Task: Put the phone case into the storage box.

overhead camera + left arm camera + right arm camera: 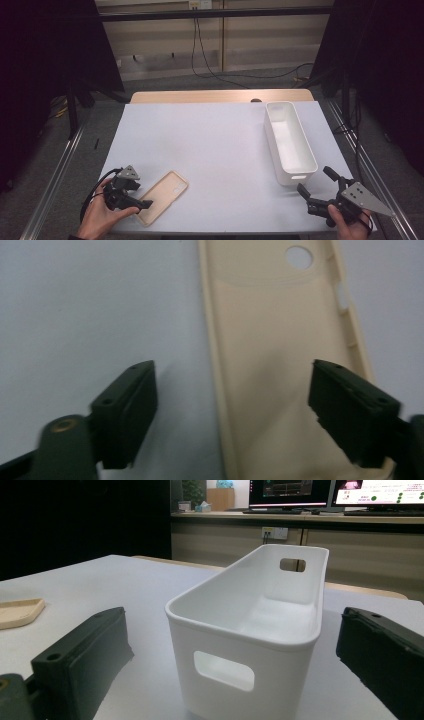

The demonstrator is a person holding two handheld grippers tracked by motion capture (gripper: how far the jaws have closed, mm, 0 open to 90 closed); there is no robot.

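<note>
Case flat on table, well left of bin. Left gripper wide apart, straddling case's near end, pads not touching. Right gripper spread wide, nothing held, facing bin's near end.

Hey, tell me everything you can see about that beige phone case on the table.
The phone case is beige, matte, plastic or rubbery by its look, with a raised rim, a round hole near one end and cutouts along one side. It lies flat, hollow side up, on the white table cover near its front left corner, set at a slant. The left claw straddles one long edge of it, one jaw over the cover, the other over the case; whether that jaw touches it cannot be told.
</note>
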